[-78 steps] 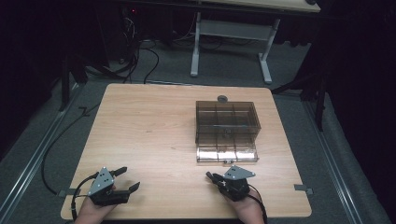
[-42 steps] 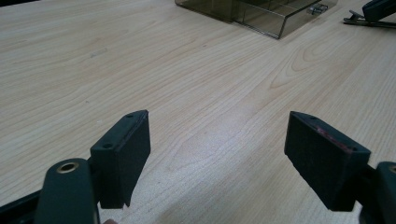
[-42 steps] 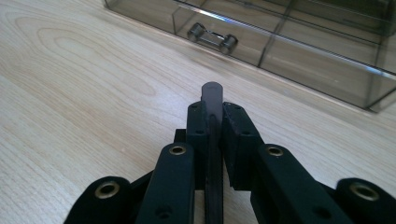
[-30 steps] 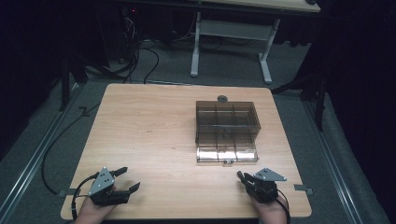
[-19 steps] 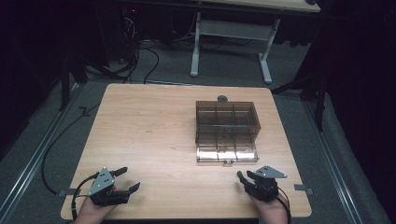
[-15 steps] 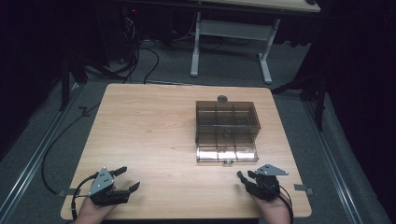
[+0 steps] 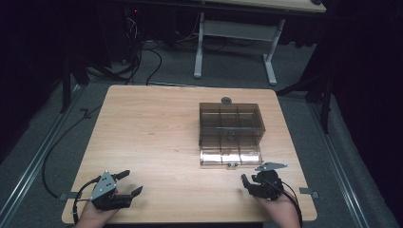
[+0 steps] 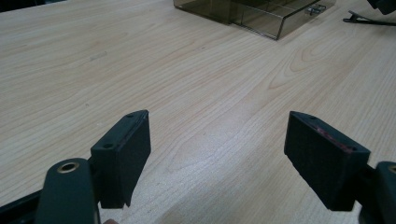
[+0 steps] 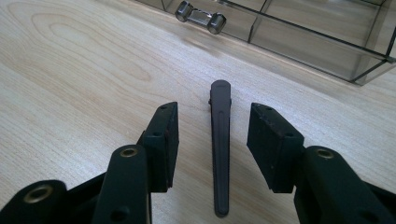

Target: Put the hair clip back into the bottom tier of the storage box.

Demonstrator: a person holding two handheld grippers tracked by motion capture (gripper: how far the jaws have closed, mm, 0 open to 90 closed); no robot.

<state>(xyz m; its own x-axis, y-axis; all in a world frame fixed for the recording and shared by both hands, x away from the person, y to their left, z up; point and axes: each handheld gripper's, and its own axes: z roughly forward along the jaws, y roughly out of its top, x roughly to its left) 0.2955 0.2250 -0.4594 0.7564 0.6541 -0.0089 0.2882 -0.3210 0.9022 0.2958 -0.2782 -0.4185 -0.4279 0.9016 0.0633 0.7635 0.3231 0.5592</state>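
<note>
1. A slim black hair clip [image 9: 220, 154] lay flat on the wooden bench [image 7: 157, 128], tapered and narrow, its rounded tip toward a clear smoky drawer box [image 7: 230, 134].
2. The right gripper [image 9: 212, 147] straddled the clip, fingers [image 9: 161, 147] parted on either side, gripping nothing.
3. The box's metal handle [image 9: 201, 17] stood just beyond the clip.
4. The left gripper [image 7: 124, 187] rested well apart, wide open and empty.

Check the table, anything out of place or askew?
Nothing damaged or spilled. One stray: a slim black clip lies loose on the table, between the right tool's open jaws, outside the compartment box.
</note>
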